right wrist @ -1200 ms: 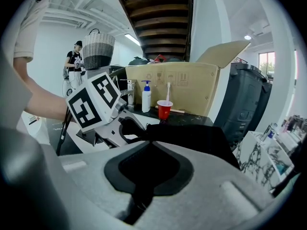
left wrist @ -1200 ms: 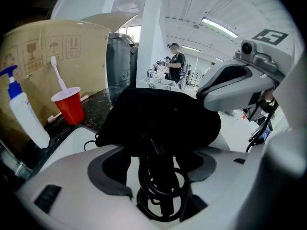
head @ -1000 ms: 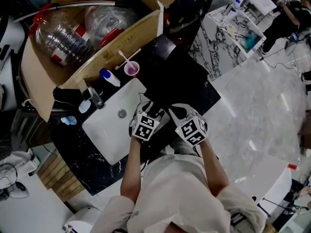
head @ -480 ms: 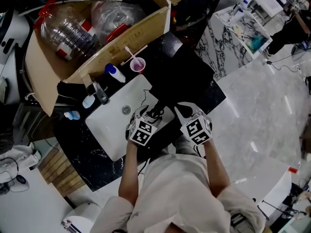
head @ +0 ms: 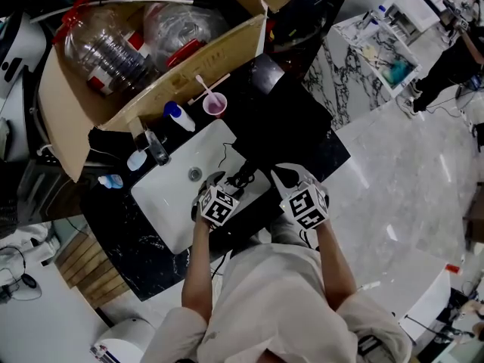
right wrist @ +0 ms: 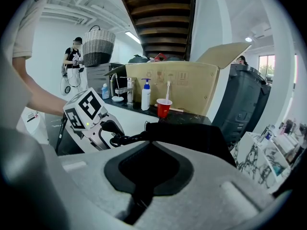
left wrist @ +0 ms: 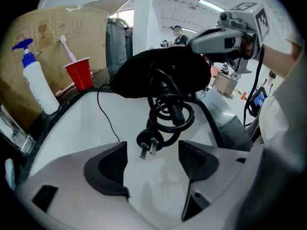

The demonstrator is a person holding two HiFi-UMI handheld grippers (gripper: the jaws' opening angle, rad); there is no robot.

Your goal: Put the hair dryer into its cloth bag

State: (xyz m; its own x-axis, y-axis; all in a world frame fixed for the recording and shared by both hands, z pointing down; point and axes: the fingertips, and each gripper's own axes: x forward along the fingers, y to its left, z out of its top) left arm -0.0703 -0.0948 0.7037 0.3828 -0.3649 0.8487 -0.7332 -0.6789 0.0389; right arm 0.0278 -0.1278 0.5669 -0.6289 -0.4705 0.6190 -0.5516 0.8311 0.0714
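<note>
The black cloth bag [left wrist: 163, 73] bulges on the counter at the right rim of the white sink [head: 170, 203]. A black coiled cord [left wrist: 170, 114] runs out of the bag, and its plug [left wrist: 147, 145] rests on the basin. The hair dryer's body is hidden. My left gripper [left wrist: 151, 164] points down at the plug. Its jaws have just been opening and stand open, and the plug lies at their mouth, untouched. My right gripper [right wrist: 151, 145] is shut at the bag's [right wrist: 192, 135] near edge and appears to pinch the cloth. In the head view the left gripper [head: 221, 184] is over the basin and the right gripper [head: 286, 174] over the counter.
A red cup [left wrist: 80, 73] with a toothbrush and a white pump bottle [left wrist: 36, 87] stand behind the sink, in front of a big cardboard box [head: 151, 59] holding plastic bottles. The faucet [head: 155, 151] is at the basin's far left. A person [right wrist: 74, 63] stands far off.
My left gripper has come down toward the basin, and the coiled cord and plug now show just ahead of its jaws. The right gripper has not moved.
</note>
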